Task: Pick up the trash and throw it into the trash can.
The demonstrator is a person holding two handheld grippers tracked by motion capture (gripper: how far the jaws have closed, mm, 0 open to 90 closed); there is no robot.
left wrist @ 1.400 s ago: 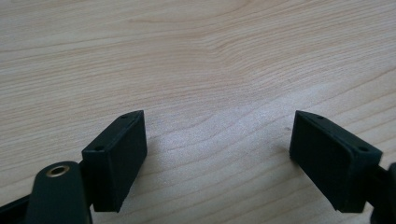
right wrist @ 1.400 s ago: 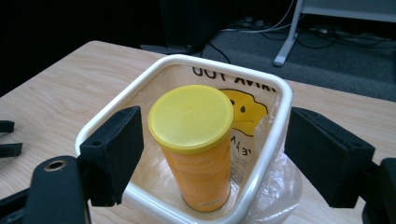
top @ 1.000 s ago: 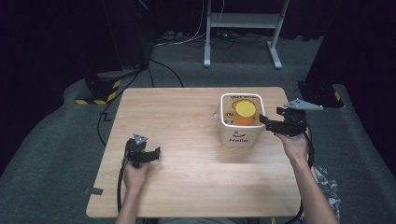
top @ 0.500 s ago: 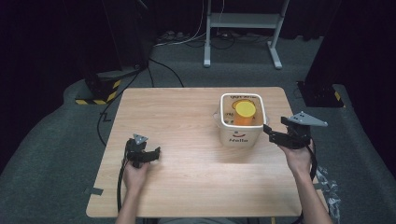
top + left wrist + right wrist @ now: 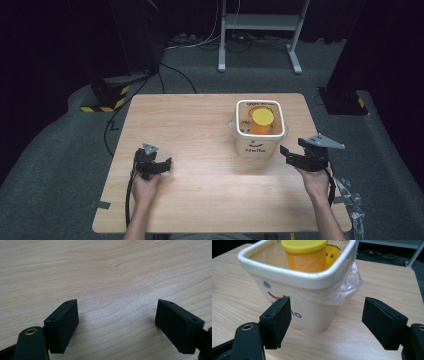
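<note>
The white bin [image 5: 260,131] swallowed most of the orange tub [image 5: 261,122]; from above, little but its yellow lid showed. In the right gripper view the bin's rim [image 5: 297,277] cut off the tub's lower body, and the top edge clipped the lid at 12 o'clock. The printing on the bin's inner wall was too small to read. Its front lettering [image 5: 295,314] sat partly behind a jaw.
</note>
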